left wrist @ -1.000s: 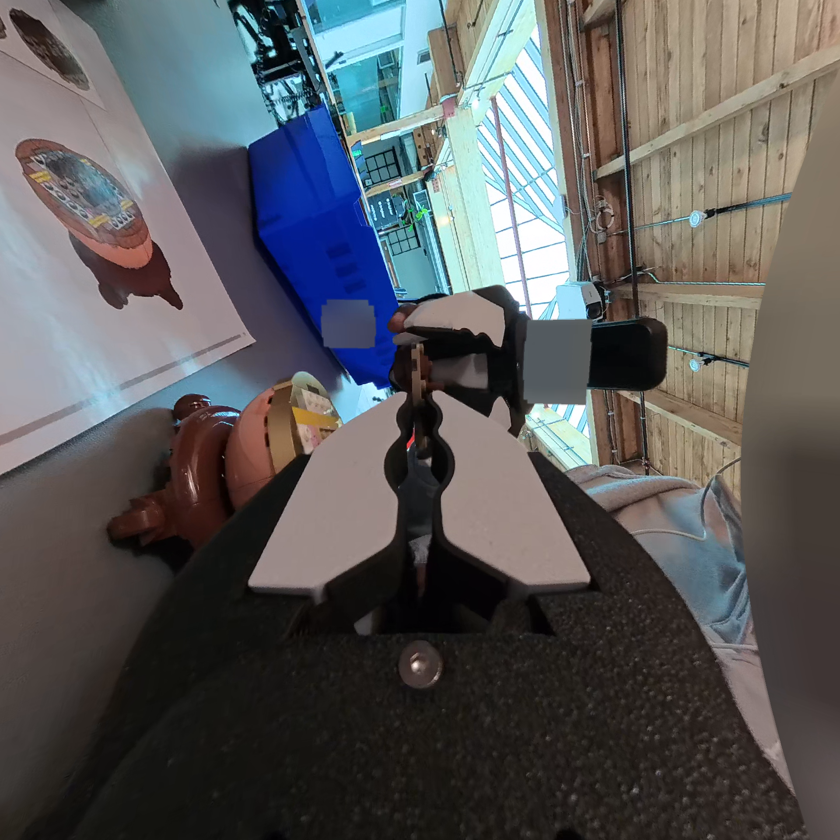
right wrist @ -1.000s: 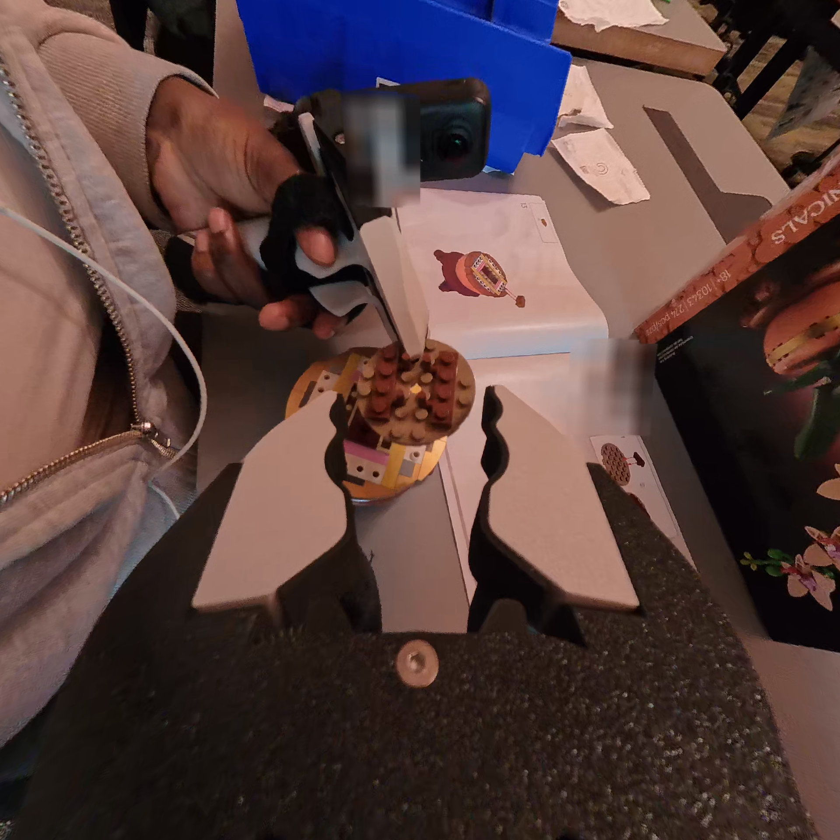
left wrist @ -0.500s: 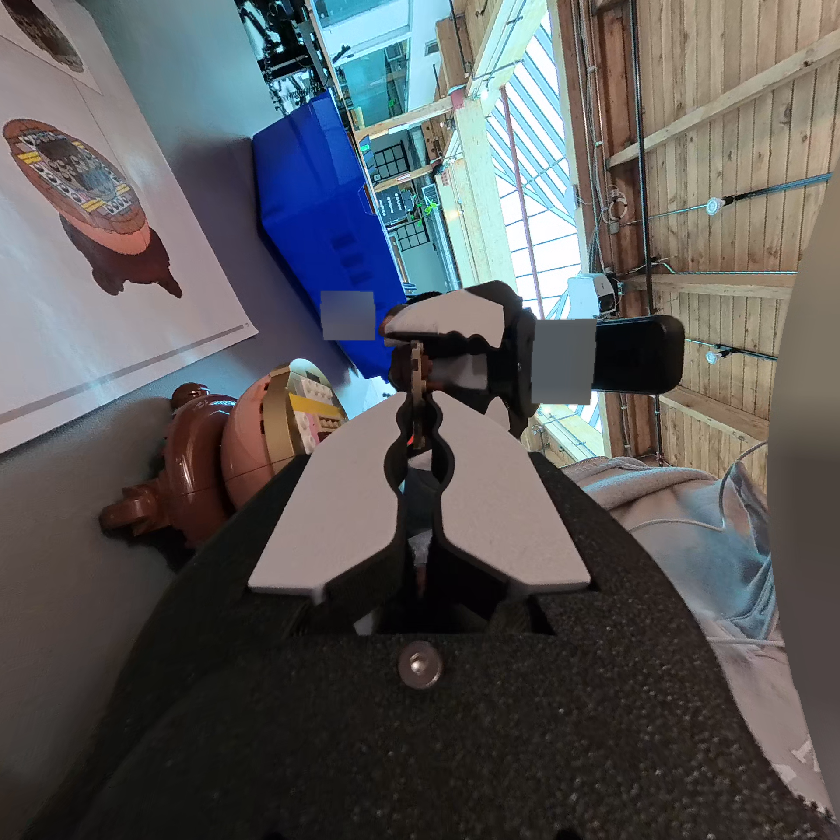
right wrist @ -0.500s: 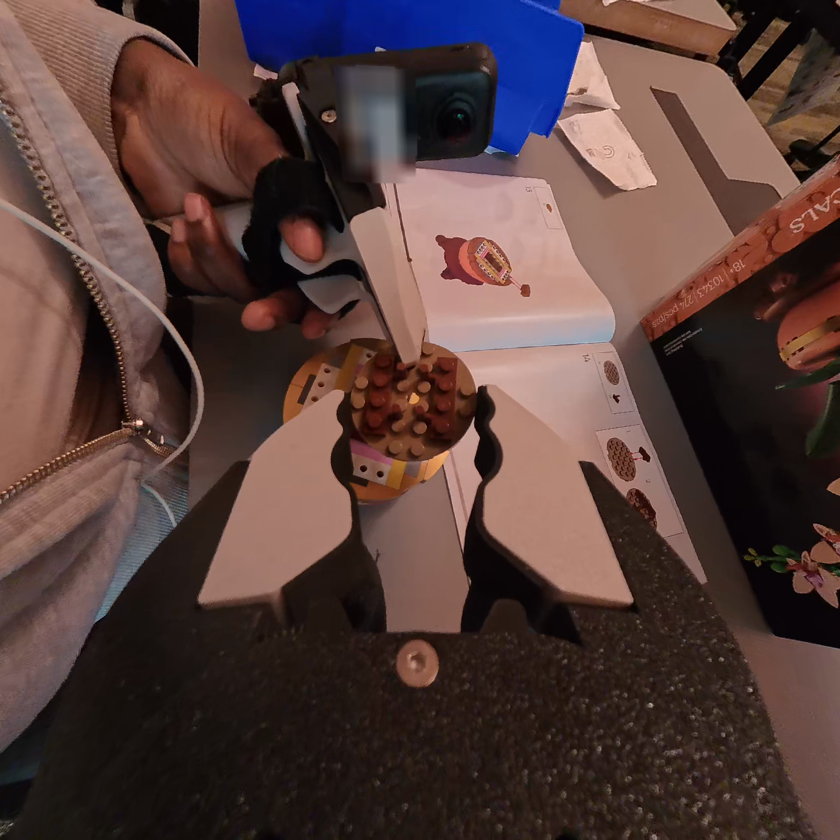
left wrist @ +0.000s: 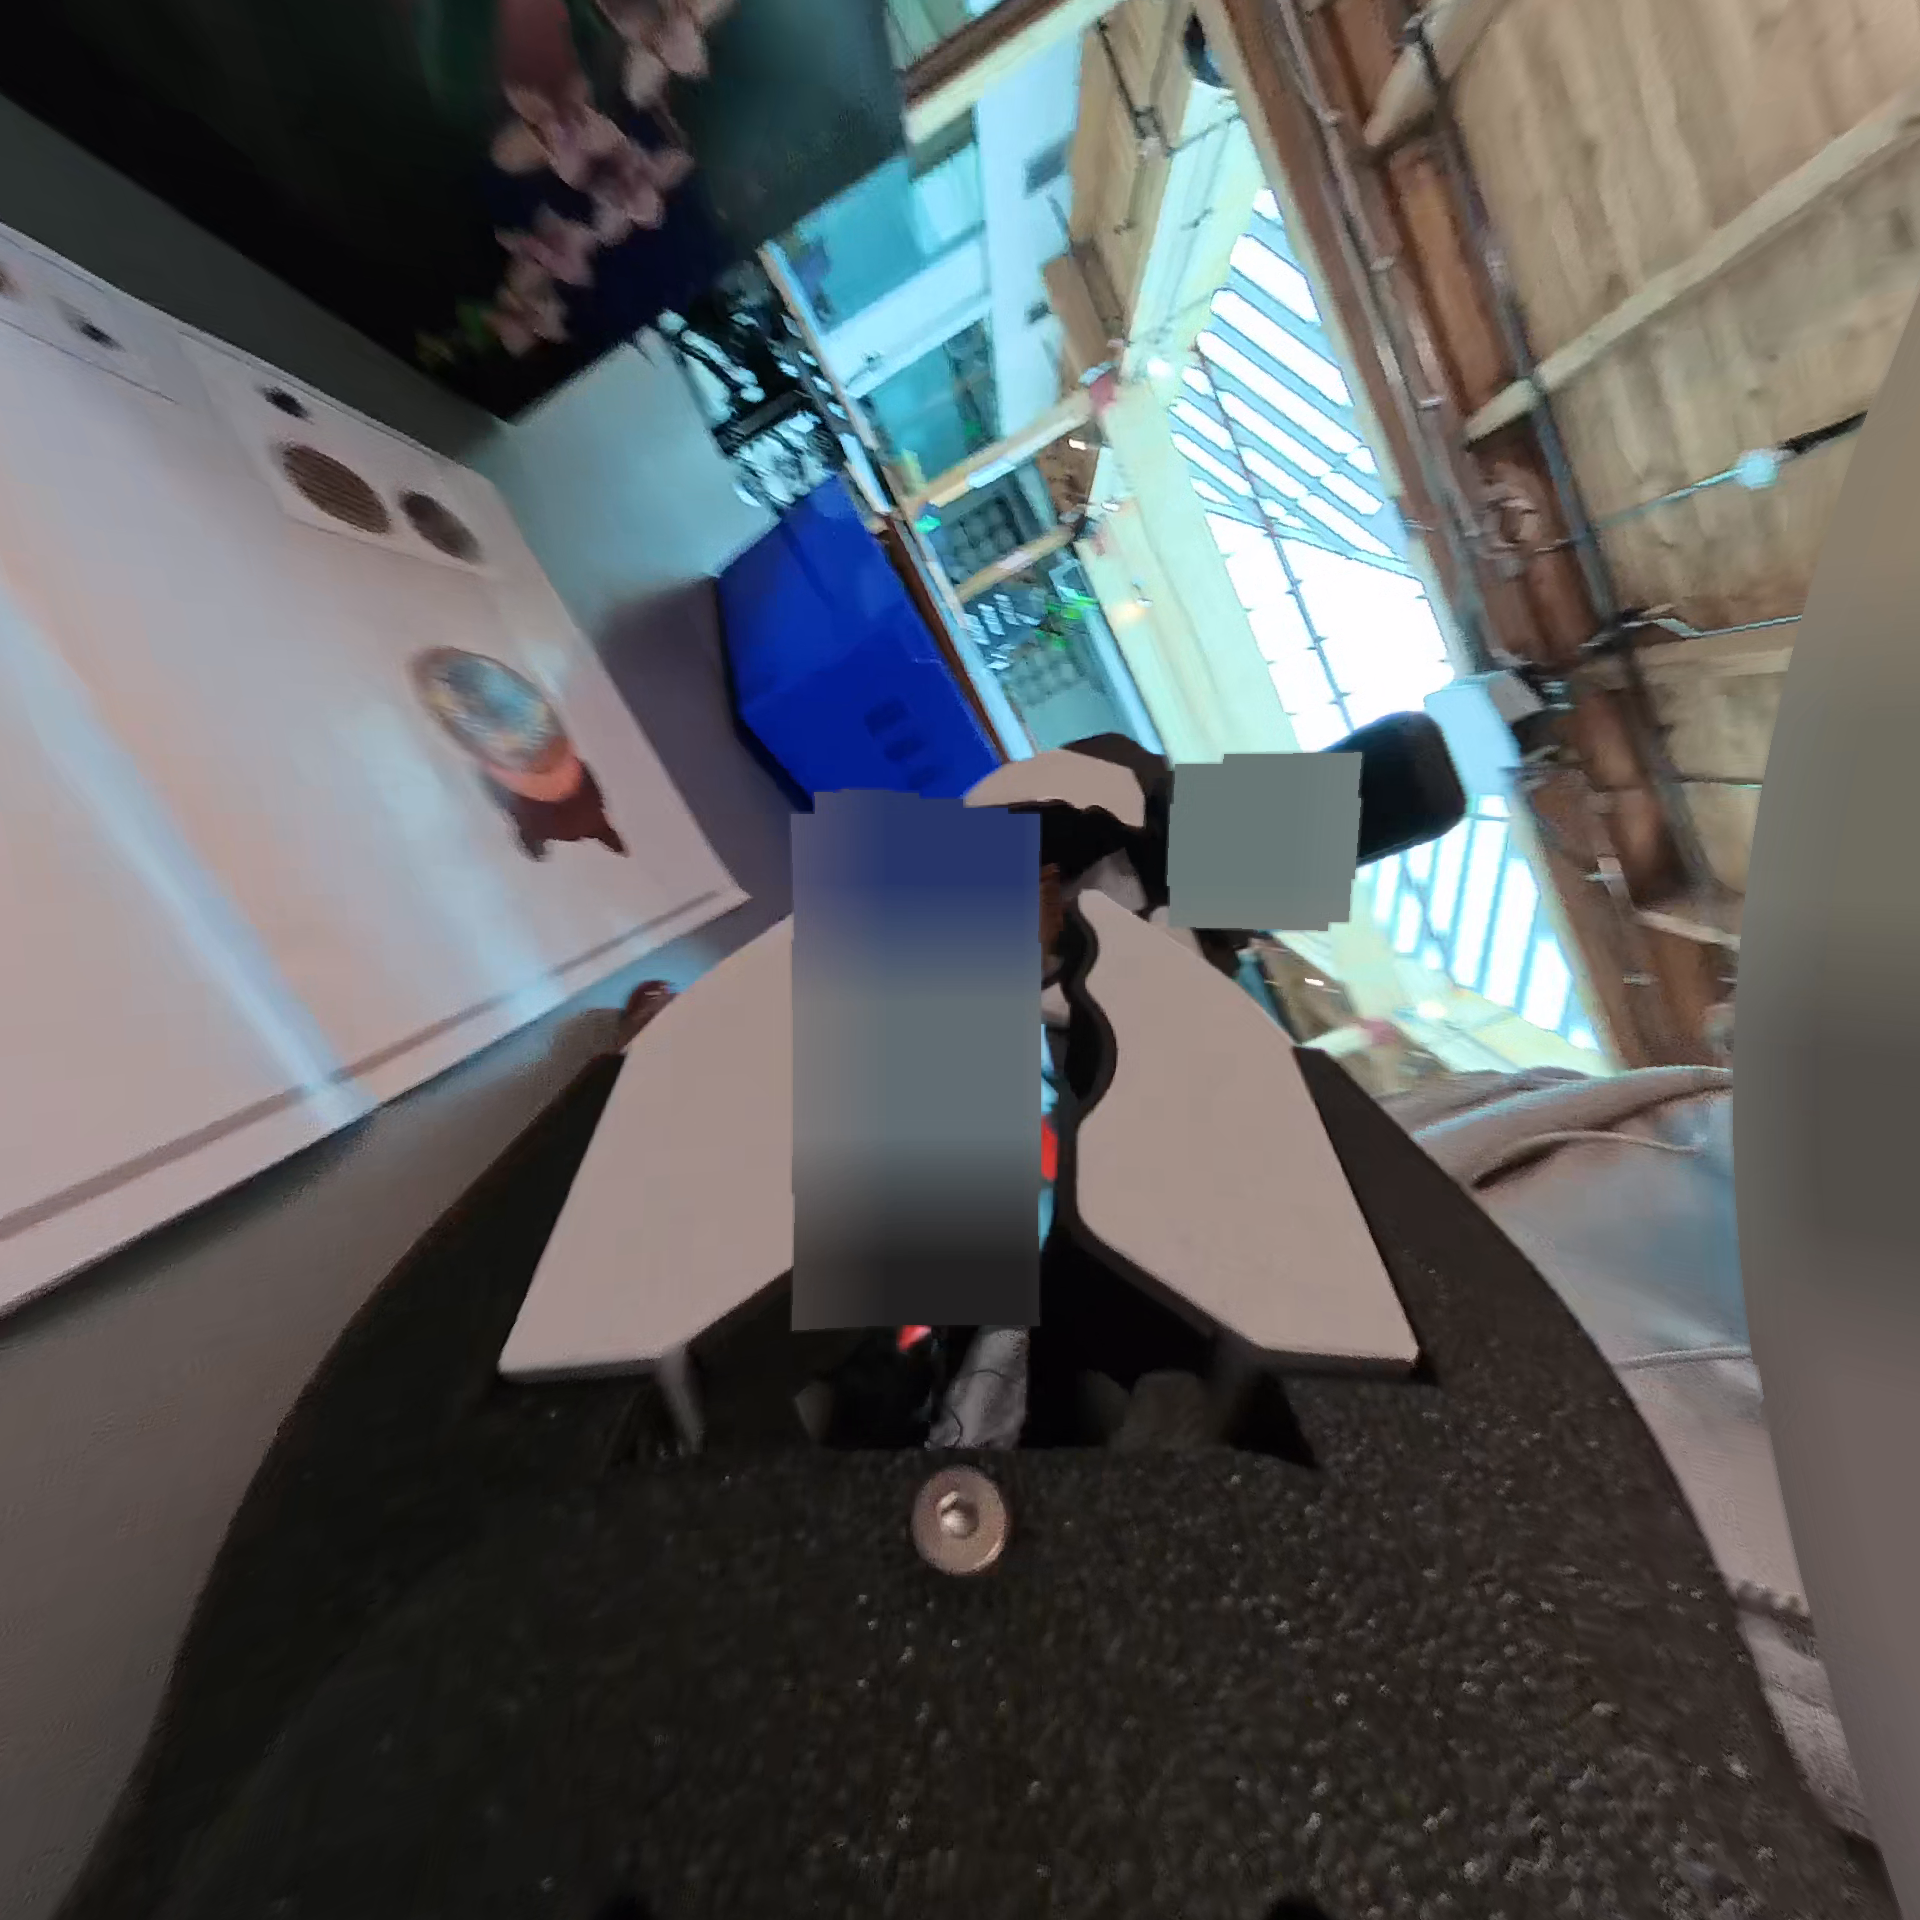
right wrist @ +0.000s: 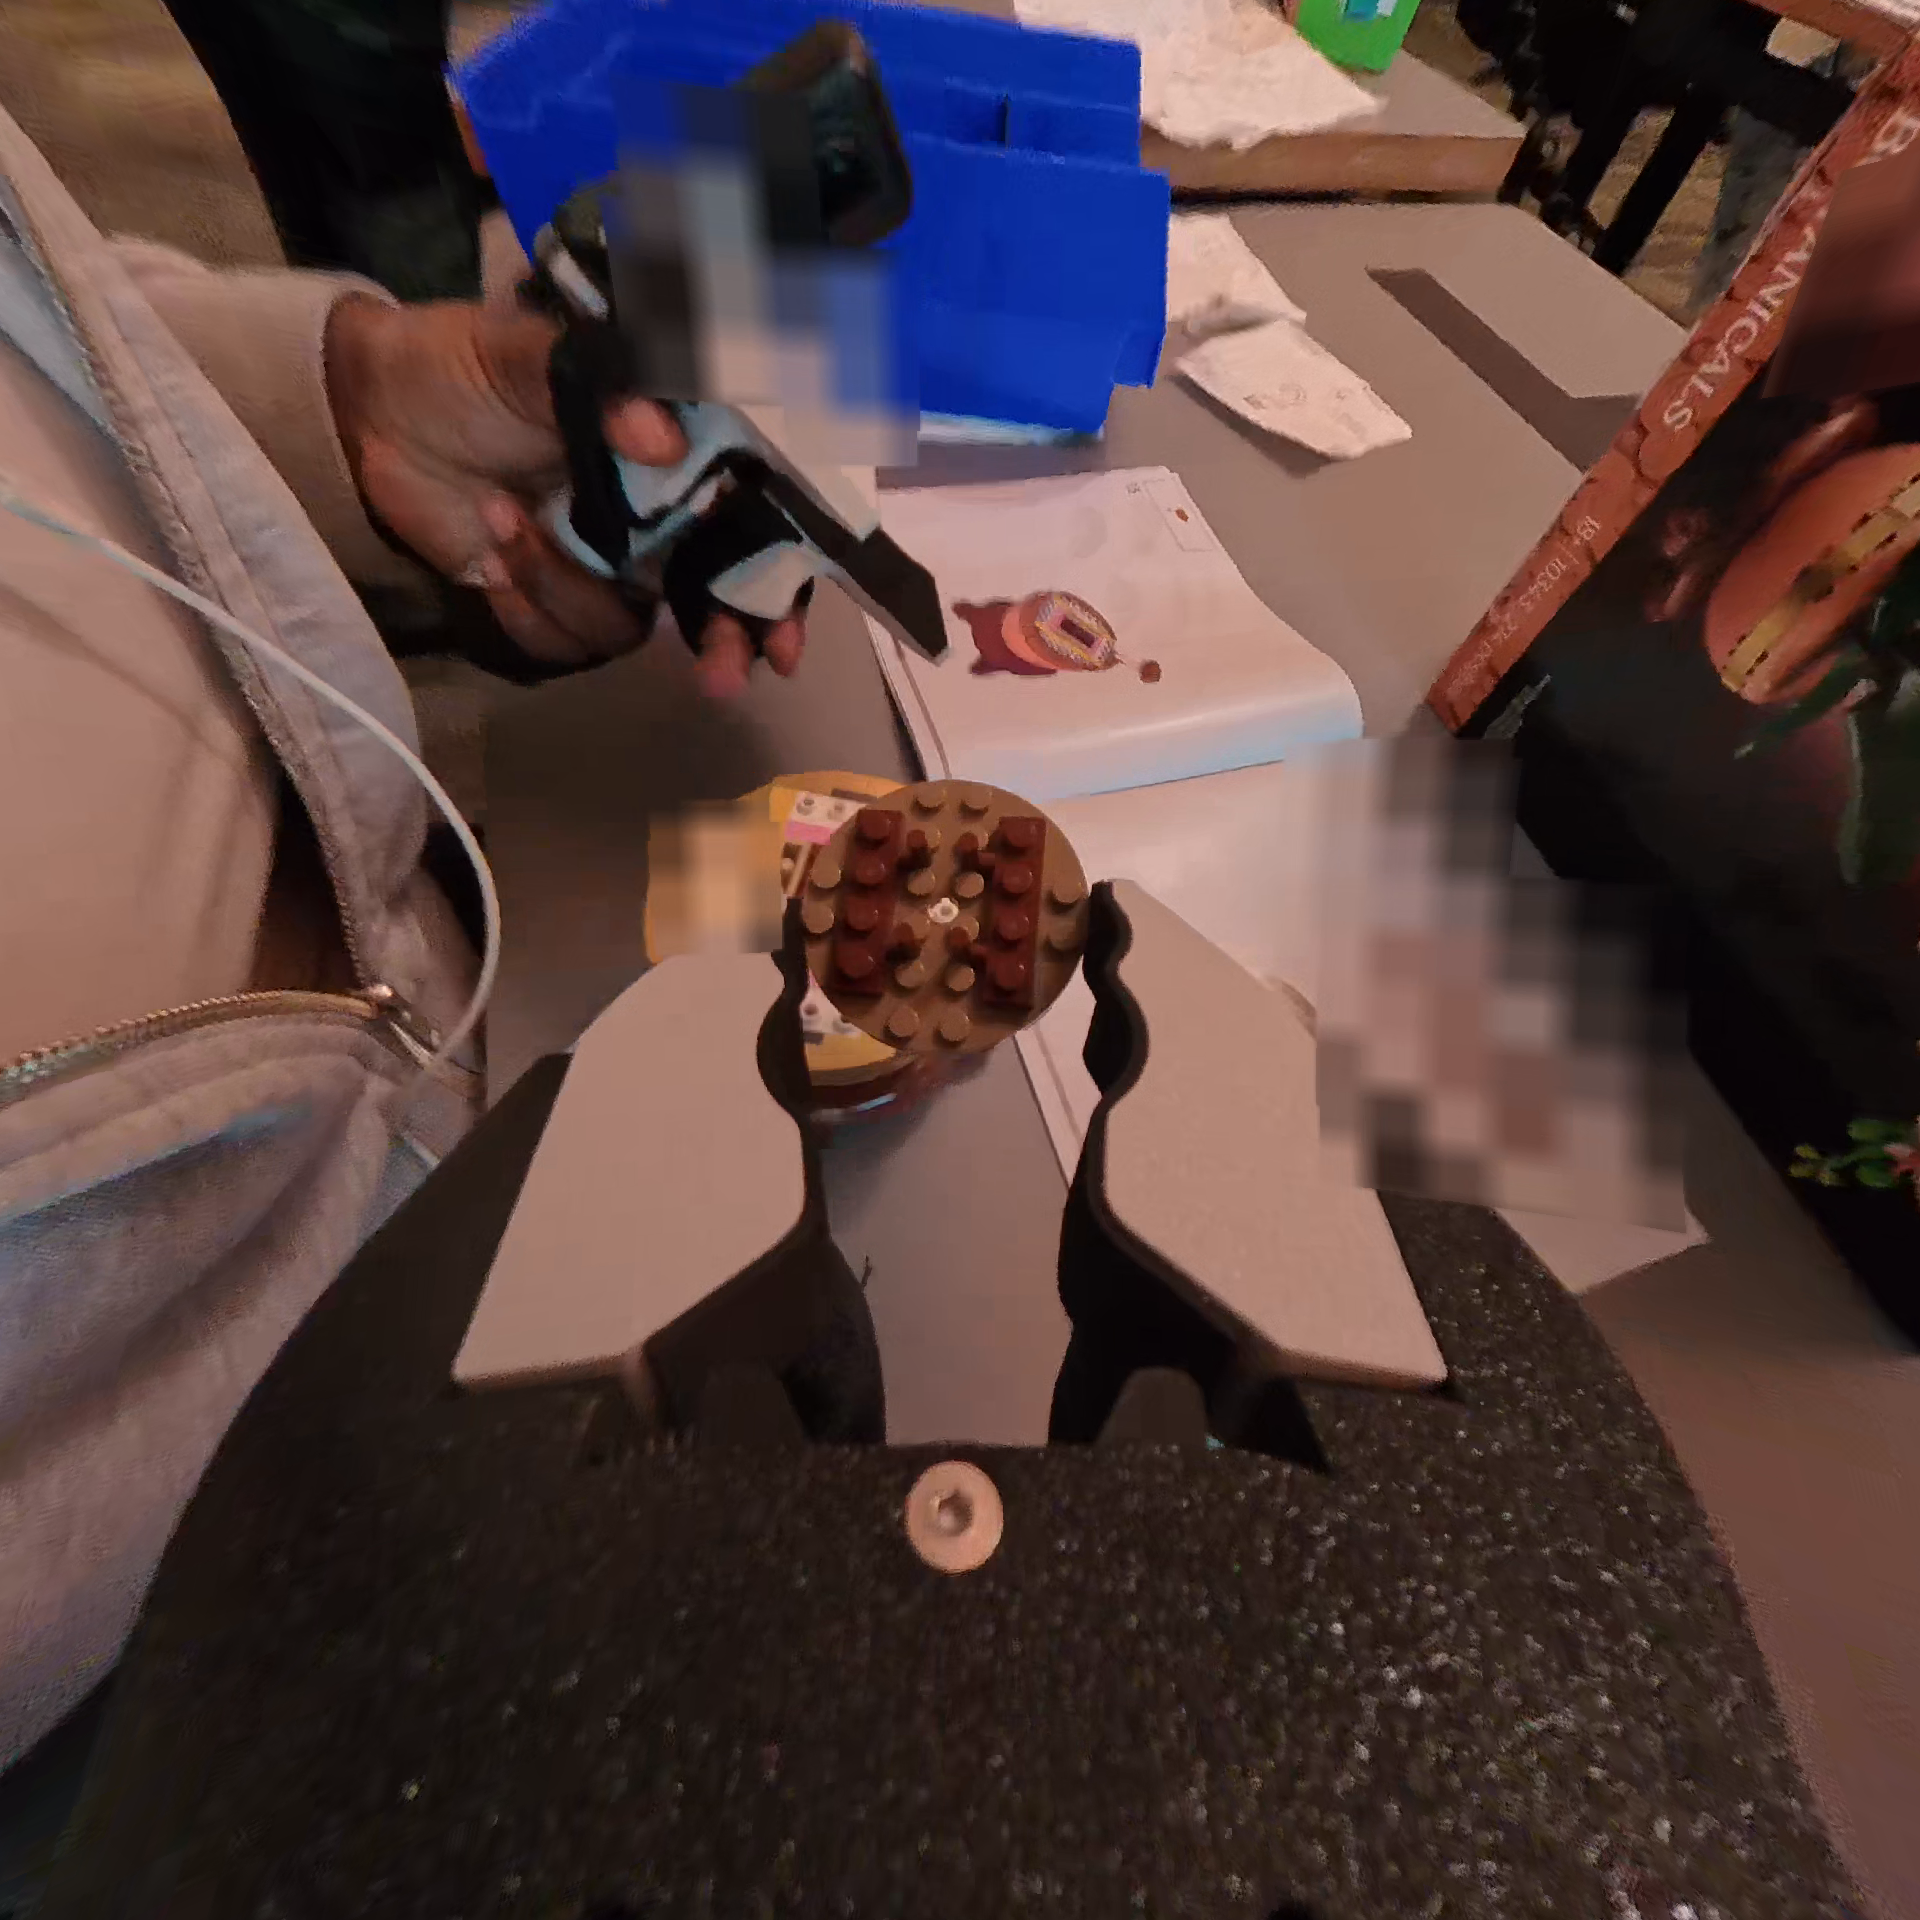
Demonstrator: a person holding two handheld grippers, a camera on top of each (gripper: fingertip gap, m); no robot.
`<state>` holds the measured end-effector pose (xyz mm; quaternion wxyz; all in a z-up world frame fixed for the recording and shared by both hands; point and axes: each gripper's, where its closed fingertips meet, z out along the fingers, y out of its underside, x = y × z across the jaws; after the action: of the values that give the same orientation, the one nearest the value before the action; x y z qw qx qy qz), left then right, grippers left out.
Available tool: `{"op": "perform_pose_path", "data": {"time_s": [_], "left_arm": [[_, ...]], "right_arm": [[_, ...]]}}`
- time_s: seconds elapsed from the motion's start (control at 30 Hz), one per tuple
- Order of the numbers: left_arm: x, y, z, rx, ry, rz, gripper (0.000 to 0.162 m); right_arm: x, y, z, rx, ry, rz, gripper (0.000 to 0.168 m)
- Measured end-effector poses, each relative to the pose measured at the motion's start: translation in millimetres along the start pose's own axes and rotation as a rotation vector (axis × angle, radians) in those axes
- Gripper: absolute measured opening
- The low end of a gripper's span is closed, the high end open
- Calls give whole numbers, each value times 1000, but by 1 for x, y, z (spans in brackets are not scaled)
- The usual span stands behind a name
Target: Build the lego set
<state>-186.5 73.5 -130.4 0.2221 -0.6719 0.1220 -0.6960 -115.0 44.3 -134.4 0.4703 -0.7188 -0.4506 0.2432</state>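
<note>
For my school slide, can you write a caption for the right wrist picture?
Right gripper grips a round brown studded plate above the lego model; left gripper hovers over the instruction booklet.

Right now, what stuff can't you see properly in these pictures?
Left claw: left wrist view, a mosaic patch covers its gap, so open or shut is unclear.
Yellow lego model: right wrist view, mostly hidden behind the round brown plate in the right claw.
Instruction booklet: left wrist view, smeared by motion blur.
Set box: right wrist view, cut off by the right edge.
</note>
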Motion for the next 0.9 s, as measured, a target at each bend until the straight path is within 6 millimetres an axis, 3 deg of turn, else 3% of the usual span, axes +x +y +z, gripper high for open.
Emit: {"op": "perform_pose_path", "data": {"time_s": [0.1,0.17,0.27,0.33,0.47,0.77,0.9], "left_arm": [[-6,3,-9,2,-77,71,44],[1,12,-6,-23,-36,35,47],[17,23,5,-28,76,-78,55],[20,26,10,-20,88,-99,59],[28,20,14,21,132,-125,65],[26,9,16,77,143,-183,65],[24,7,15,93,144,-197,64]], "right_arm": [[0,-12,-1,186,-69,125,51],[1,-24,-2,360,-126,200,51],[6,-29,1,487,-111,197,51],[-4,-36,4,542,-157,176,51],[-22,-42,12,540,-222,187,51],[-41,-51,12,578,-252,229,51],[-32,-46,14,542,-192,199,51]]}}
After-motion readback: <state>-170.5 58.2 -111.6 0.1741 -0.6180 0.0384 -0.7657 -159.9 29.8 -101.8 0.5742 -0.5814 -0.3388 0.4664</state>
